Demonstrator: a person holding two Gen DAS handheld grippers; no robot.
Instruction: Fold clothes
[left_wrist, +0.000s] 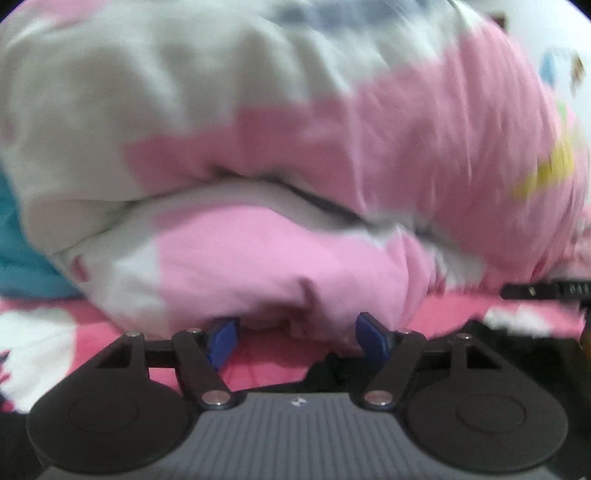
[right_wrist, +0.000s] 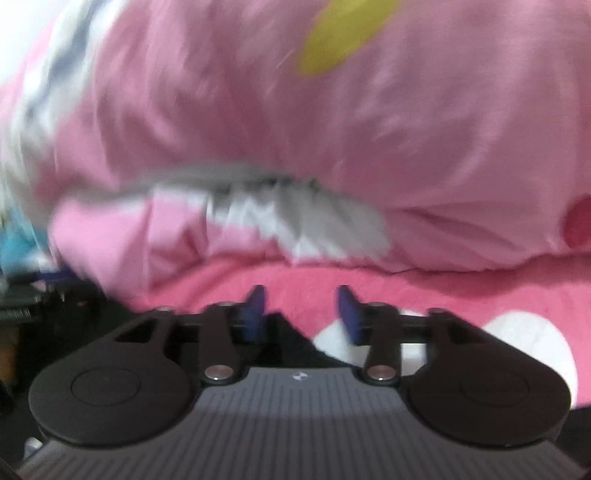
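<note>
We look along both grippers at one pink-and-white garment (left_wrist: 280, 155), a bulky, blurred heap lying on a deep-pink bedspread (left_wrist: 454, 314) with white patches.

In the left wrist view the left gripper (left_wrist: 297, 338) has its jaws spread. The blue pads (left_wrist: 221, 341) stand well apart, and the lower fold of the garment droops down to their tips, sitting between and just above them. The pads do not press on the cloth; whether the fold brushes the left pad tip we cannot tell, since the hem hides it. The garment fills nearly all of the view above the tool, white on the left, pink in the middle and right, with a yellow patch (left_wrist: 546, 173) at the far right. A teal cloth (left_wrist: 22, 251) shows at the left edge, beside the heap. A black object (left_wrist: 546, 290) pokes in at the right edge; it is too blurred for us to name.

In the right wrist view the right gripper (right_wrist: 301, 314) also has its jaws apart, somewhat narrower than the left. Nothing lies between its pads (right_wrist: 255, 314); bare bedspread (right_wrist: 443, 288) shows beyond them. The garment (right_wrist: 258, 110) lies ahead of and above the tool, its edge near but clear of the tips, with a white-grey zigzag patch (right_wrist: 303, 225) straight ahead and a yellow patch (right_wrist: 343, 37) higher up. Dark clutter (right_wrist: 40, 306) sits at the left edge, too blurred to tell.
</note>
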